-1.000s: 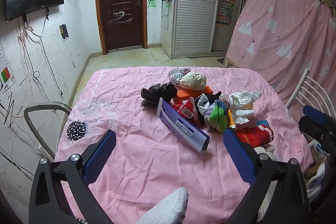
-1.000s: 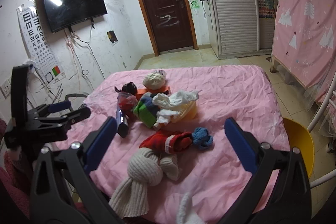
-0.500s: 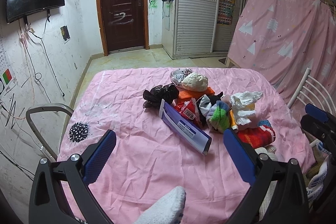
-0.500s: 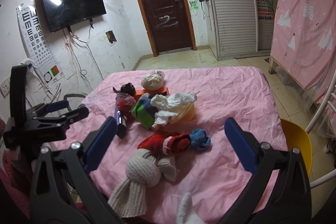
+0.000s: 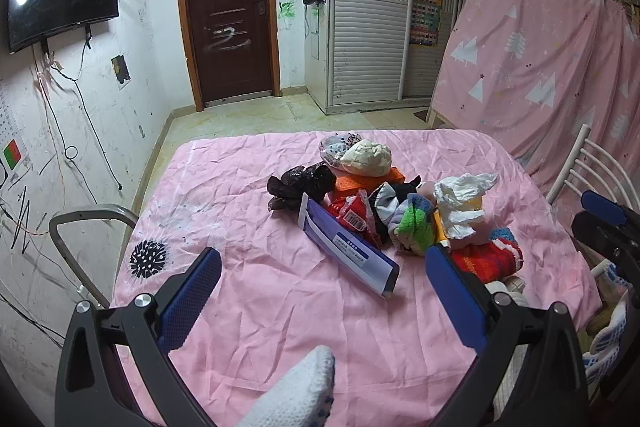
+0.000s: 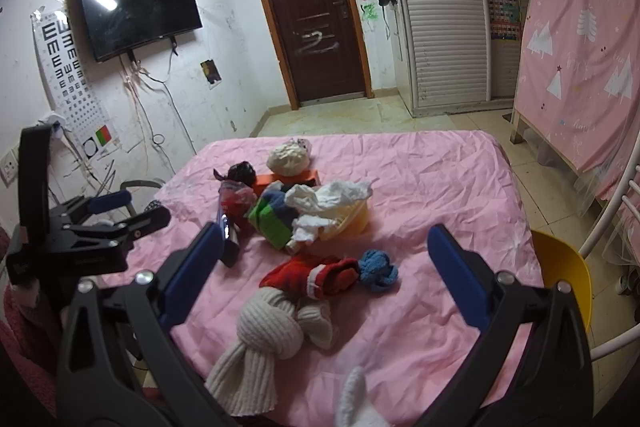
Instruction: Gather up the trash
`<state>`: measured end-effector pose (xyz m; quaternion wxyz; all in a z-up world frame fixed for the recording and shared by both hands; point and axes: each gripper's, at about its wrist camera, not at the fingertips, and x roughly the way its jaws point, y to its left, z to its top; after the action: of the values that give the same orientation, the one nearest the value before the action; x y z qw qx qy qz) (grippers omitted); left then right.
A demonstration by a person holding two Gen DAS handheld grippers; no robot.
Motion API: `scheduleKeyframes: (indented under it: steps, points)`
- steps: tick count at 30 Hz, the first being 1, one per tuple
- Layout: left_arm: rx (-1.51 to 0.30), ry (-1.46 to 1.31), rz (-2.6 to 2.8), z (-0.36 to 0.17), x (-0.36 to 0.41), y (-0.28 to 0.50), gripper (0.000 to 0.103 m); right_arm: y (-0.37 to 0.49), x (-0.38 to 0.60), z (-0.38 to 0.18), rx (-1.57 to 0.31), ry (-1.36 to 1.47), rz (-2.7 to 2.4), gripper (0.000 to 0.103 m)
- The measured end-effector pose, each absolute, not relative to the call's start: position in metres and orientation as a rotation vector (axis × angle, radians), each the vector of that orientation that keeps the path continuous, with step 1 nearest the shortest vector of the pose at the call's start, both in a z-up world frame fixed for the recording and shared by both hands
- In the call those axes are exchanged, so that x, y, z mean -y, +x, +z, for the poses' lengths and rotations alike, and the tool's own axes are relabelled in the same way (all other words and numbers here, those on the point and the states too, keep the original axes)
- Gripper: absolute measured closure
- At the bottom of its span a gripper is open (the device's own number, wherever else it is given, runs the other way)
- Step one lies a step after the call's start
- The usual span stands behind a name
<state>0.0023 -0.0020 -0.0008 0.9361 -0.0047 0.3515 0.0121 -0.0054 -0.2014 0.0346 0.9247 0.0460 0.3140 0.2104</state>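
A heap of mixed items lies on the pink-covered table (image 5: pixel 248 291): a black plastic bag (image 5: pixel 300 183), a blue-and-white flat box (image 5: pixel 348 251), a red wrapper (image 5: pixel 352 215), crumpled white tissue (image 5: pixel 460 195) in a yellow bowl (image 6: pixel 352 219), an orange box (image 5: pixel 360 181), and socks. My left gripper (image 5: pixel 322 291) is open and empty, above the table's near side, short of the heap. My right gripper (image 6: pixel 324 263) is open and empty, above a cream knotted scarf (image 6: pixel 264 343) and red sock (image 6: pixel 316 275). The left gripper also shows in the right wrist view (image 6: pixel 108 215).
A metal chair back (image 5: pixel 80 223) stands left of the table. A white chair (image 5: pixel 588 171) and a yellow seat (image 6: pixel 564 275) stand on the right. A pink curtain (image 5: pixel 540 67) hangs at right. A door (image 5: pixel 228 7) and a TV (image 6: pixel 136 7) are on the far walls.
Both grippers have drifted slightly; the heap sits a little lower and to the right in the left wrist view. Both stay open and empty. Nothing on the table has moved.
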Motion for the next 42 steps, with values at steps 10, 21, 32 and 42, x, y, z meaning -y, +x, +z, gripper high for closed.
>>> scheduleKeyframes:
  steps: [10,21,32,42]
  points:
    - [-0.716,0.004,0.026,-0.0002,0.0051,0.0024,0.01,-0.0053,0.2034,0.0354,-0.643,0.092,0.426,0.004]
    - [-0.718,0.011,0.022,-0.0005,0.0063,0.0034,0.01,-0.0059,0.2041,0.0354,-0.643,0.091,0.428,0.004]
    - [-0.724,0.019,0.018,-0.0018,0.0085,0.0071,0.01,-0.0057,0.2037,0.0356,-0.647,0.088,0.431,0.004]
    - [-0.735,0.026,0.016,-0.0041,0.012,0.012,0.01,-0.0048,0.2042,0.0324,-0.656,0.092,0.433,0.004]
